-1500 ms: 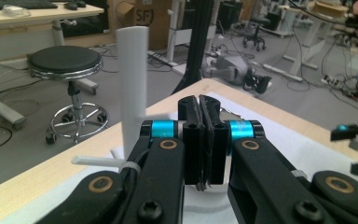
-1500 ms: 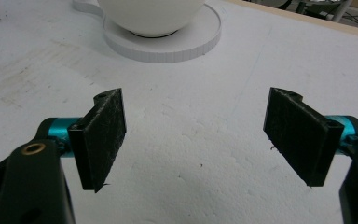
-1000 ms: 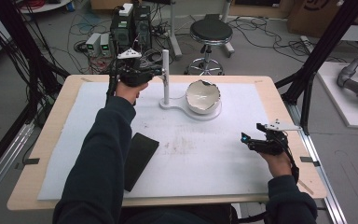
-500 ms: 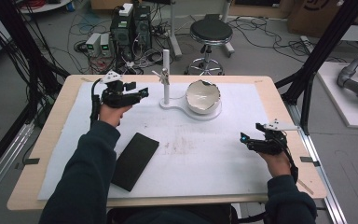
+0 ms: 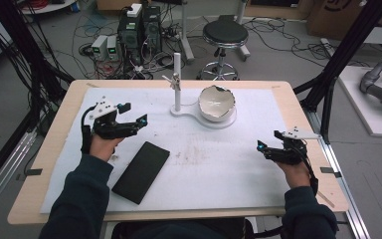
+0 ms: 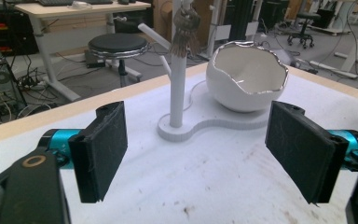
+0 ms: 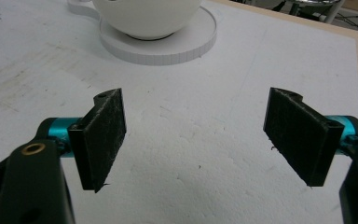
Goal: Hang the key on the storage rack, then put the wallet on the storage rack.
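- Left gripper [image 5: 138,121] above worktop's left part, jaws spread wide, nothing between; aimed at white peg stand [image 6: 178,70] w/ bunch of metal keys [image 6: 184,29] hung near its top.
- Right gripper [image 5: 261,146] near right edge, jaws equally wide apart, empty; pointing toward white eggshell-shaped bowl w/ silver rim [image 5: 218,103].
- Stand & bowl share one white figure-eight base [image 6: 223,122] by far edge, roughly centre.
- Flat black rectangular phone-like slab [image 5: 141,171] lying left of centre toward near edge, just beside left forearm; apart from both grippers.
- Risks, as judgement: stand slim & tall – sideways nudge from a wide jaw could tip it or rock base, bowl sliding w/ it. Keys dangling loose – grabbing low on bunch may swing them or snag on peg when lifted. Left sleeve could drag slab if arm sweeps fwd.
- Hard to make out: how keys are hooked – ring cut off by top of left gripper view. Bowl's inside partly hidden; contents, if any, can't tell. Slab's face too dark to read as phone or plain plate.
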